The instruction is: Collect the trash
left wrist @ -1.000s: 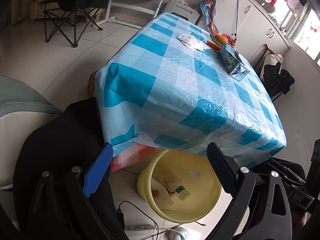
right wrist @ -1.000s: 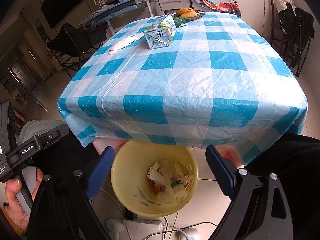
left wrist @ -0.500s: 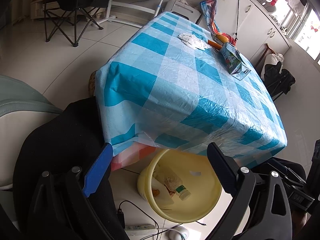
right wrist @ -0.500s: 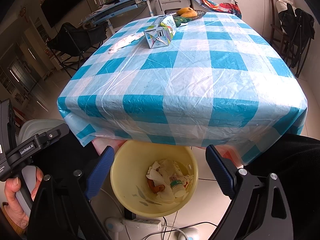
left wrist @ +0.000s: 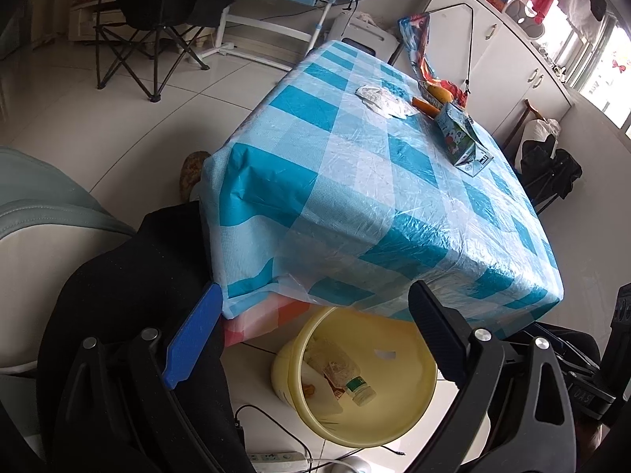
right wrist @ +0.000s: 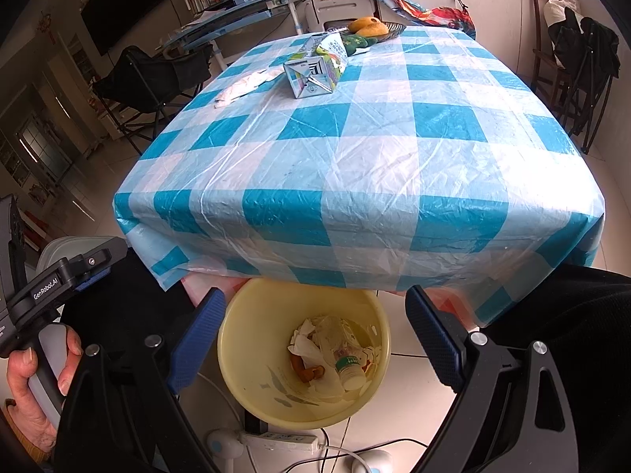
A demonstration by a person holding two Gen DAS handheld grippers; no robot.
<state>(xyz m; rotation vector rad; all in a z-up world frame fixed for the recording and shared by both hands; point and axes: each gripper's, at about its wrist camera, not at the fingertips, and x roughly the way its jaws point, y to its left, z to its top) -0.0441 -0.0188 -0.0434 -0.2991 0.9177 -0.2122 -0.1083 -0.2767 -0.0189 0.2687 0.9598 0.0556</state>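
A yellow bin [right wrist: 236,351] [left wrist: 410,414] stands on the floor under the near edge of the blue-checked table [right wrist: 355,149] [left wrist: 335,197]. It holds crumpled paper, peel and a small bottle [right wrist: 349,368]. On the far tabletop lie a milk carton [right wrist: 315,67] [left wrist: 459,138] and a crumpled white wrapper [right wrist: 244,84] [left wrist: 382,100]. My right gripper [right wrist: 315,335] hangs open above the bin, holding nothing. Open and empty too, my left gripper [left wrist: 311,331] hovers by the bin's left side.
A fruit basket [right wrist: 372,27] sits at the table's far end. A power strip [right wrist: 276,439] and cables lie on the floor beside the bin. A folding chair [left wrist: 150,19] and a desk stand far left; a dark chair [right wrist: 579,63] stands right. The person's dark trousers flank the bin.
Both grippers stay open and almost still. The views shift only slightly.
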